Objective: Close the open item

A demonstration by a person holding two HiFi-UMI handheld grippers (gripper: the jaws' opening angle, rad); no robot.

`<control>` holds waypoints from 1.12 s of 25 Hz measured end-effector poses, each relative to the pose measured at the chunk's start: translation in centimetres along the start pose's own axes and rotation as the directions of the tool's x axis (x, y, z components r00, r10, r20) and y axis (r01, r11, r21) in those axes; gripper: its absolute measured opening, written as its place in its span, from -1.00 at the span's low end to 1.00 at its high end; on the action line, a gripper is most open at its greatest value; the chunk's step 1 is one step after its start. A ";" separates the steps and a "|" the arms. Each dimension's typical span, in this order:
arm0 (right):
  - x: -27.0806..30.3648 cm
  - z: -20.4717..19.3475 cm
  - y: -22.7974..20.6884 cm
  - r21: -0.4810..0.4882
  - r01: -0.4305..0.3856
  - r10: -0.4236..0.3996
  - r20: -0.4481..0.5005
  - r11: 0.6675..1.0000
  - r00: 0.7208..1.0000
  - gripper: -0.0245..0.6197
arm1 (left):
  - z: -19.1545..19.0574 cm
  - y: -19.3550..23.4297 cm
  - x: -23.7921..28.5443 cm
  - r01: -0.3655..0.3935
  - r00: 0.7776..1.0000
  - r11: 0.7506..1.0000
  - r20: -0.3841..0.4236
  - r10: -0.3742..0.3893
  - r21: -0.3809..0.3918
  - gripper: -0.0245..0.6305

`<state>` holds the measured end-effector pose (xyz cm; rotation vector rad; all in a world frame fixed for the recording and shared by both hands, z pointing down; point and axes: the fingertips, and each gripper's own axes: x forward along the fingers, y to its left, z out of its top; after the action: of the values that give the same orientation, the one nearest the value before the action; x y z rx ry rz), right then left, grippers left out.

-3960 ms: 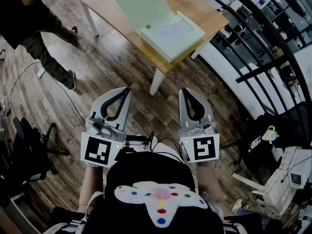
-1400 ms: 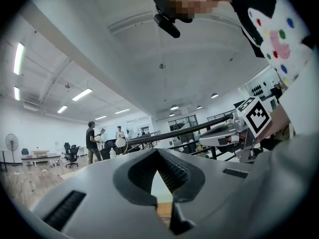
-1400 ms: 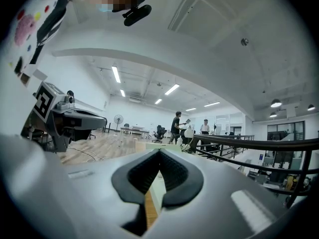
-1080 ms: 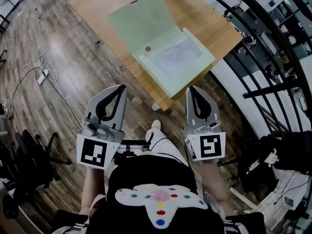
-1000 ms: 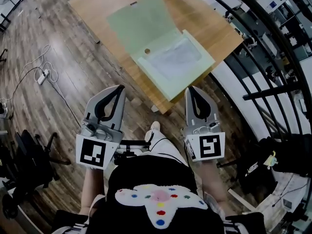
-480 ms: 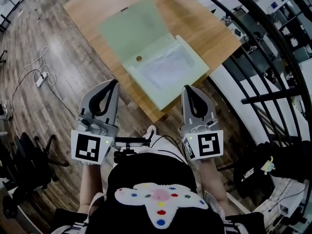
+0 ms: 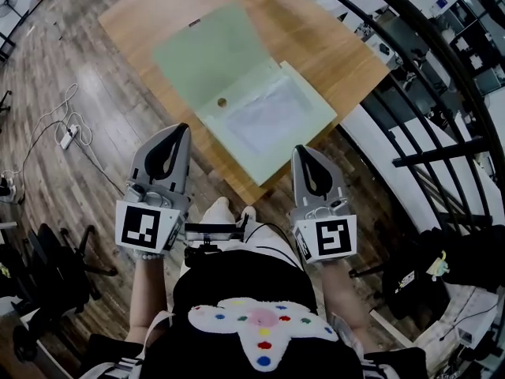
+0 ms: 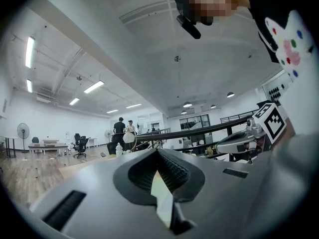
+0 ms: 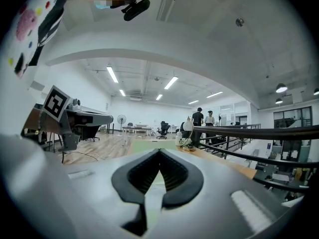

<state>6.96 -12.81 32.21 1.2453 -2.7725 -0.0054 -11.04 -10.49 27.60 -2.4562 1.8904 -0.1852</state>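
Pale green box (image 7: 272, 121) on a tan wood-grain table (image 7: 331, 38) (floor (image 7: 79, 172): darker brown planks).

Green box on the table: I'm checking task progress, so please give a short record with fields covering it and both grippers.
item: pale green box on a wooden table
state: open, lid lying flat beside the tray
left gripper: shut, nothing between its jaws, not on the box
right gripper: shut, nothing between its jaws, not on the box
task: closing not yet begun
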 end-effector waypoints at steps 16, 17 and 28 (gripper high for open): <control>4.6 -5.6 3.0 0.051 0.016 -0.010 -0.122 0.999 0.992 -0.72 | -7.9 9.0 4.4 0.011 0.992 0.989 -0.121 -0.029 -0.146 -0.68; 4.8 -6.2 3.4 0.052 0.016 -0.009 -0.139 0.999 0.990 -0.69 | -8.6 9.6 4.7 0.014 0.991 0.986 -0.131 -0.036 -0.164 -0.64; 6.9 -11.6 7.5 0.063 0.037 -0.018 -0.280 0.997 0.960 -0.48 | -17.9 15.0 8.7 0.048 0.950 0.957 -0.284 -0.133 -0.286 -0.31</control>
<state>-2.08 -12.49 44.68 1.1950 -2.5312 0.2448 -25.36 -21.97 44.42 -2.8467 2.0397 -0.3379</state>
